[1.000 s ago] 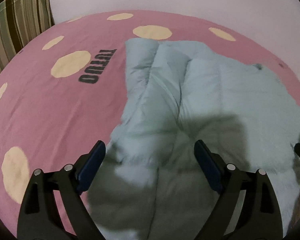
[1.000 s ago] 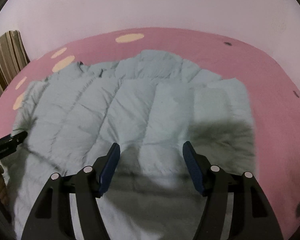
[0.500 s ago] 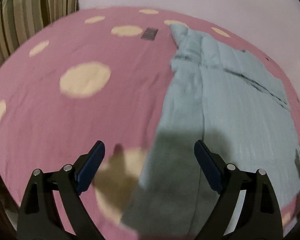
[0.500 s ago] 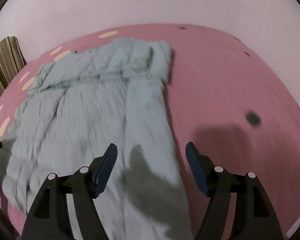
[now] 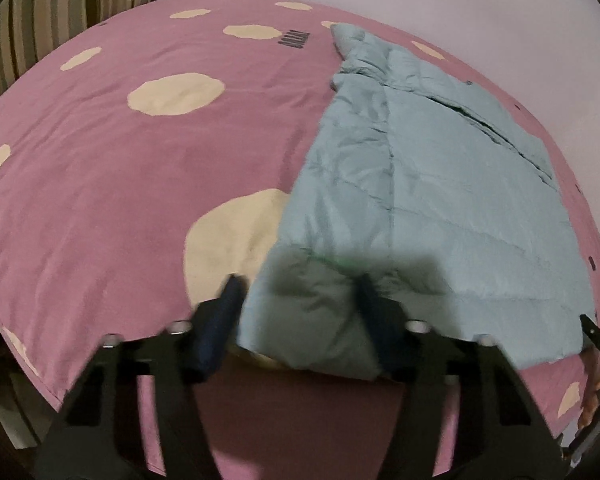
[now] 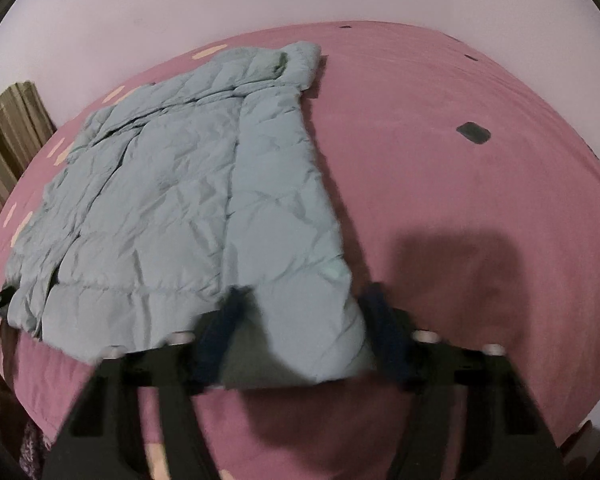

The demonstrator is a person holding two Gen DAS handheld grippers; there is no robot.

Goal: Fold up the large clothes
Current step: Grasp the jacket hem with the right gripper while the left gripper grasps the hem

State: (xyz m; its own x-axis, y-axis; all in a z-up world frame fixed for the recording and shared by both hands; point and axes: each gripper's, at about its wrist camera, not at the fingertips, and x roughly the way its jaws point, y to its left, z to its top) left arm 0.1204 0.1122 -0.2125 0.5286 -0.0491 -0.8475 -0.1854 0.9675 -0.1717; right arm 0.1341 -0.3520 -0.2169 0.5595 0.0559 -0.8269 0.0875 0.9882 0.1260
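Note:
A light blue quilted jacket [image 5: 440,200] lies flat on the pink bedcover [image 5: 120,200] with cream spots. In the left wrist view my left gripper [image 5: 300,300] hangs over the jacket's near left corner; its jaws are closing, with the corner between them and the left finger still beside the hem edge. In the right wrist view the jacket [image 6: 200,200] spreads to the left, collar far. My right gripper [image 6: 303,304] straddles the near right corner, jaws closing, and the pads are blurred and not visibly pressing.
Striped fabric [image 5: 60,12] stands at the far left by the wall. The bed's near edge runs just below both grippers. A dark patch [image 6: 473,133] marks the bare pink cover at right. The right gripper's tip [image 5: 596,336] shows at the left view's right edge.
Both grippers moved outward from above the jacket's middle to its near corners, left one leftward, right one rightward. Both pairs of jaws have narrowed around the hem.

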